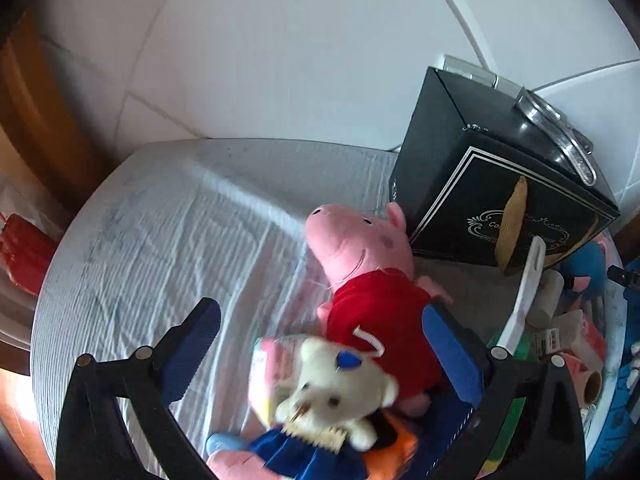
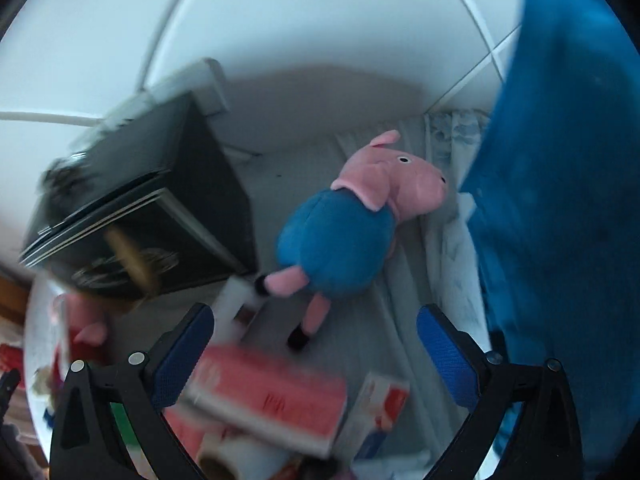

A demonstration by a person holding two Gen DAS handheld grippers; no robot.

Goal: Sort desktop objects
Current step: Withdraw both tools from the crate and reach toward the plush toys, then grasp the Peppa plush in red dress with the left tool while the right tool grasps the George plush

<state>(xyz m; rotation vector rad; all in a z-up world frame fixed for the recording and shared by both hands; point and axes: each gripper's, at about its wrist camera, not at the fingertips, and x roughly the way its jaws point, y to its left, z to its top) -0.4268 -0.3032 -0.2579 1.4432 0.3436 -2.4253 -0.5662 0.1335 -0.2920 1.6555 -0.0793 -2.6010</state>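
Both tongs gape wide, holding nothing. The left tongs (image 1: 320, 360) hover over a white teddy bear (image 1: 332, 392) beside a red-dressed pig plush (image 1: 372, 280) on the cloth-covered bench (image 1: 160, 232). Next, likely, closing on the bear. The right tongs (image 2: 316, 352) face a blue-bodied pig plush (image 2: 340, 240).

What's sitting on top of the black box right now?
On the black box a shiny metal, lid-like object rests along the top back edge, and a gold ribbon drapes down the front. Whatever is inside cannot be seen; the box is closed.
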